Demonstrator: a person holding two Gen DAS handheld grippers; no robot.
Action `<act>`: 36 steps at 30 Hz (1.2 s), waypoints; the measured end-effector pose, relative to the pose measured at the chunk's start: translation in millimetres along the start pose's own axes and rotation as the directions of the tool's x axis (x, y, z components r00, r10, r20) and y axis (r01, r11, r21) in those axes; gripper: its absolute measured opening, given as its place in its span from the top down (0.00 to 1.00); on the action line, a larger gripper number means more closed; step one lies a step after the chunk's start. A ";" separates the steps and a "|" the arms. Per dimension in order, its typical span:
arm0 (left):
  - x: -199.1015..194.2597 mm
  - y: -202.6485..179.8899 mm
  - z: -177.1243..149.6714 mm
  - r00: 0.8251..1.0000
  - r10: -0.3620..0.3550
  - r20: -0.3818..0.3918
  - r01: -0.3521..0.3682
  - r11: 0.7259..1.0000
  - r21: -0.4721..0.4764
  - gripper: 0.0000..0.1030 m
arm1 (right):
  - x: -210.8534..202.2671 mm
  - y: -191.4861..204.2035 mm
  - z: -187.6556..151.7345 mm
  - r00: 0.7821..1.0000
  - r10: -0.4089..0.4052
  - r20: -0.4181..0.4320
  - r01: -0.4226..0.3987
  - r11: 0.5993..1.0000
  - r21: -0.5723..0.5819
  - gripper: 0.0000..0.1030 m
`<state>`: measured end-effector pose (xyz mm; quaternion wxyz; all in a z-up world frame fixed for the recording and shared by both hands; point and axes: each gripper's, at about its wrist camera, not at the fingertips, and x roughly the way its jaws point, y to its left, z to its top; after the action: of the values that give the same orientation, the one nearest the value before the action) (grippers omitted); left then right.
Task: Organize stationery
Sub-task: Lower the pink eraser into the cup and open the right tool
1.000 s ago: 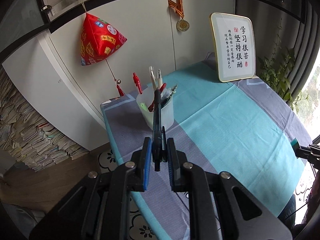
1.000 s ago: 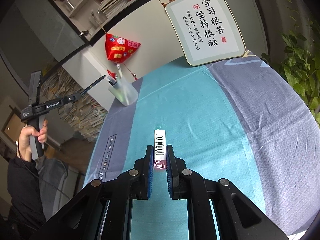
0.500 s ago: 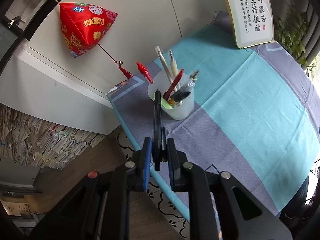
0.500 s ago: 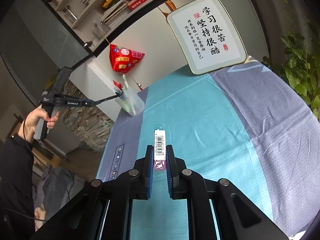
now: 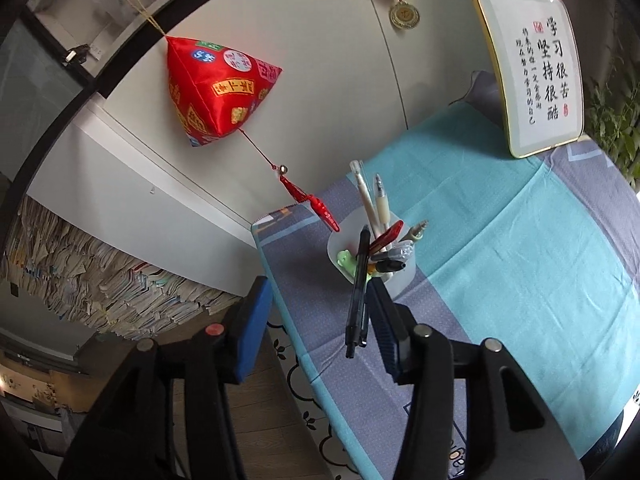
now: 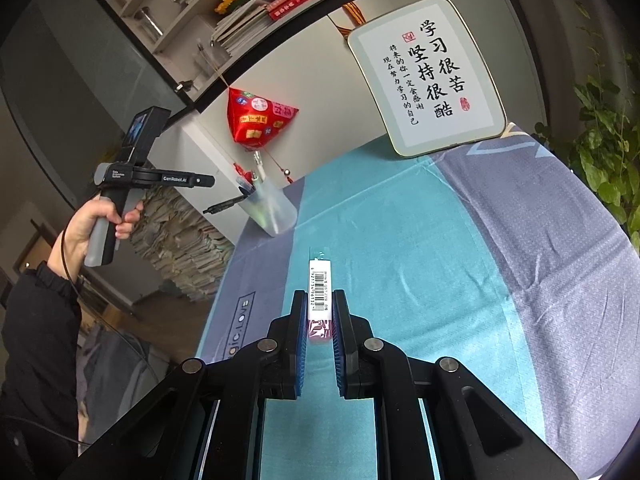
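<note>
Soft, even daylight fills both views, with no hard shadows on the cloth-covered bench (image 6: 400, 240). Beyond the right claw (image 6: 319, 312) the framed calligraphy panel (image 6: 430, 76) reads sharp and glare-free; a pale pink glow shows on the labelled thing between its pads. Ahead of the left claw (image 5: 320, 320) the pen cup (image 5: 376, 256) is crisp, while the near pads look slightly soft. Fisheye bending curves the wall lines and shelf edges, and the corners of each view fall to black.
</note>
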<state>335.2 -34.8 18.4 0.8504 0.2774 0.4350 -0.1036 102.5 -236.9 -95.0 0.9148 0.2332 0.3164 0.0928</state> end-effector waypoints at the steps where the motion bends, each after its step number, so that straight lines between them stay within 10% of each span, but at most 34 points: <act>1: -6.5 3.1 -4.6 1.000 -0.004 0.026 0.005 1.000 -0.030 0.47 | 6.5 3.1 6.2 1.000 0.009 -0.011 -0.010 1.000 -0.019 0.88; 5: -37.9 6.0 -37.1 0.987 -0.004 0.159 0.023 0.993 -0.116 0.25 | 41.5 22.8 40.0 0.994 0.085 -0.070 -0.092 0.990 -0.108 0.88; 16: -55.9 -6.6 -144.9 0.948 -0.004 0.319 0.100 0.953 -0.285 0.12 | 152.9 108.2 144.5 0.959 0.159 -0.237 -0.208 0.958 -0.199 0.88; 24: -37.8 -18.3 -172.7 0.932 -0.052 0.358 0.206 0.889 -0.408 0.12 | 234.9 141.0 166.1 0.959 -0.016 -0.285 -0.065 0.960 -0.274 0.88; 36: -31.6 -13.6 -190.0 0.927 -0.027 0.373 0.208 0.866 -0.455 0.08 | 279.1 136.5 166.6 0.947 -0.089 -0.310 0.021 0.976 -0.214 0.88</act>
<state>180.8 58.6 -50.5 0.9486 0.0038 0.3028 -0.0917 421.5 -90.3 -63.2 0.8735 0.1092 0.4546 0.1360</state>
